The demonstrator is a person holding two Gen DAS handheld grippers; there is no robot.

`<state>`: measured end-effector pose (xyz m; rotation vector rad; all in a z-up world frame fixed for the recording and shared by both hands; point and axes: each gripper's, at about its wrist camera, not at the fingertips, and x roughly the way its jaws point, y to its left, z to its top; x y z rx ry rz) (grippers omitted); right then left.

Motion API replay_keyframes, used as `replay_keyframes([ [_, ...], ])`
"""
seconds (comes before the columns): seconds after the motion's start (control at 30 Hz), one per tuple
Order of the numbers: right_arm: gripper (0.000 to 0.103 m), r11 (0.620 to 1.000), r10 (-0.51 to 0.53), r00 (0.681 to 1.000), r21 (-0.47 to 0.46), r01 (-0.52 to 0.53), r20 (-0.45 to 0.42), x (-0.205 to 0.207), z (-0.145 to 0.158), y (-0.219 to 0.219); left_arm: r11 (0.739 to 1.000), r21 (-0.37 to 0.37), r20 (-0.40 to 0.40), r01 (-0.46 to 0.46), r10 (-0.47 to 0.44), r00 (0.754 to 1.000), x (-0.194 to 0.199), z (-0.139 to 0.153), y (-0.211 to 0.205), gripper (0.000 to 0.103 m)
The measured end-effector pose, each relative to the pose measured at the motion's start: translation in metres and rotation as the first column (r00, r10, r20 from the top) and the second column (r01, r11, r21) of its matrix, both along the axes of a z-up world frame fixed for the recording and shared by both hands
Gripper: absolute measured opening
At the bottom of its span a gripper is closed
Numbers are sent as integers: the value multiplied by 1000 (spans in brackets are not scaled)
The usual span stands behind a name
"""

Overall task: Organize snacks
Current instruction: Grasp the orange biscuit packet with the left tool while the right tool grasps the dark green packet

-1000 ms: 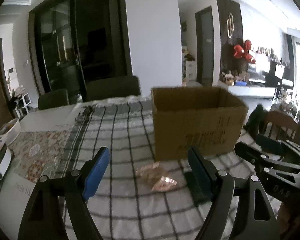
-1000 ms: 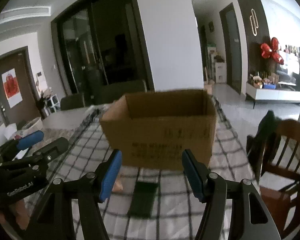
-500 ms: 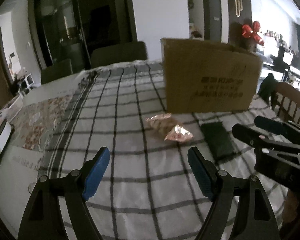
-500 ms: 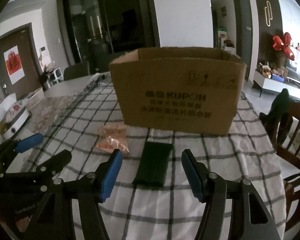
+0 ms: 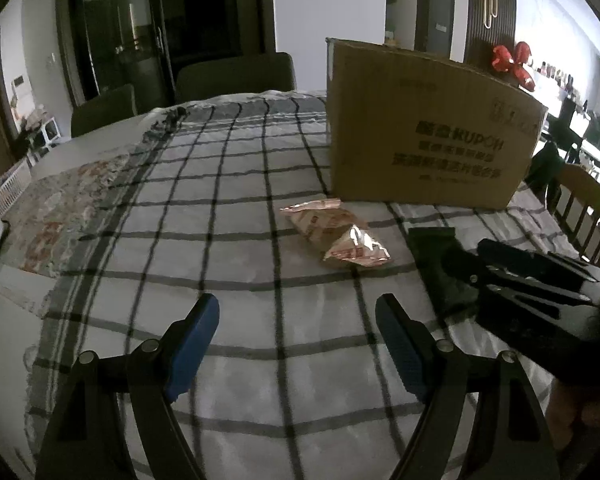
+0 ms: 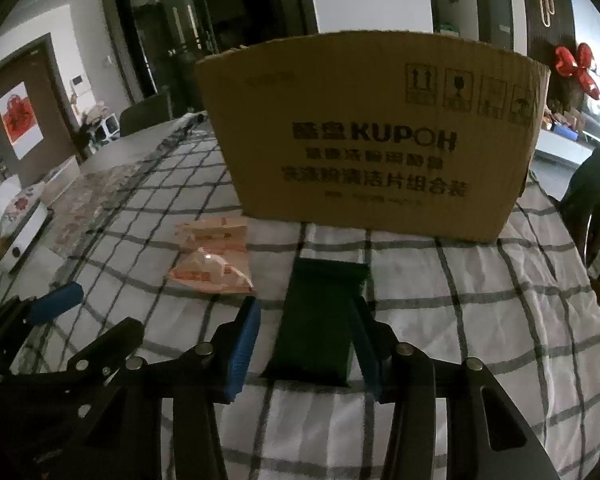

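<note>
Item 1, right gripper [image 6: 306,340]: black frame, blue pads, jaws apart. The right wrist view shows them flanking the near end of the dark green packet [image 6: 324,316]; the right pad overlaps the packet's right edge, the left pad stands clear of it. Whether either pad touches cannot be told. The left wrist view shows this gripper only from the side, as a black frame low over the packet [image 5: 440,264], and hides the packet's near part.

Item 2, left gripper [image 5: 298,344]: same build, jaws wide apart, nothing between them, above bare checked cloth. The right wrist view shows one blue pad and the frame at lower left [image 6: 56,304].

Item 3, dark green packet: flat, rectangular, matte, no legible print. Lies on the checked tablecloth [image 6: 480,320], long axis pointing toward the box, in front of it and apart.

Item 4, orange-pink snack packets [image 6: 214,256]: two crinkled foil pouches, overlapping, glossy highlight on the nearer one. They lie left of the green packet, near it, the farther pouch close to the box's front corner. Left wrist view shows them [image 5: 336,236] ahead of the open left jaws, well apart.

Item 5, cardboard box [image 6: 374,140]: open top, upright, on the cloth. The right wrist view gives the print "KUPOH", Chinese lines and handling symbols; the left wrist view [image 5: 424,128] shows the same face obliquely, blurred.

Item 6, patterned floral mat [image 5: 68,204]: beside the checked cloth, left.
</note>
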<state>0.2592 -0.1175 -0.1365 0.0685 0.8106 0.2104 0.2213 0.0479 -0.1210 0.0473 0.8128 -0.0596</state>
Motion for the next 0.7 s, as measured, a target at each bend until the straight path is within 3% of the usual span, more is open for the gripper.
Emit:
replay_keyframes([
  [0.53, 44, 999, -4, 999, -46, 2, -46, 16, -19, 7, 1000, -8, -10, -8, 8, 1000, 5, -7, -2, 81],
  [0.7, 51, 998, 2, 998, -67, -5, -58, 20, -24, 12, 1000, -15, -11, -11, 11, 1000, 5, -8, -1, 81],
])
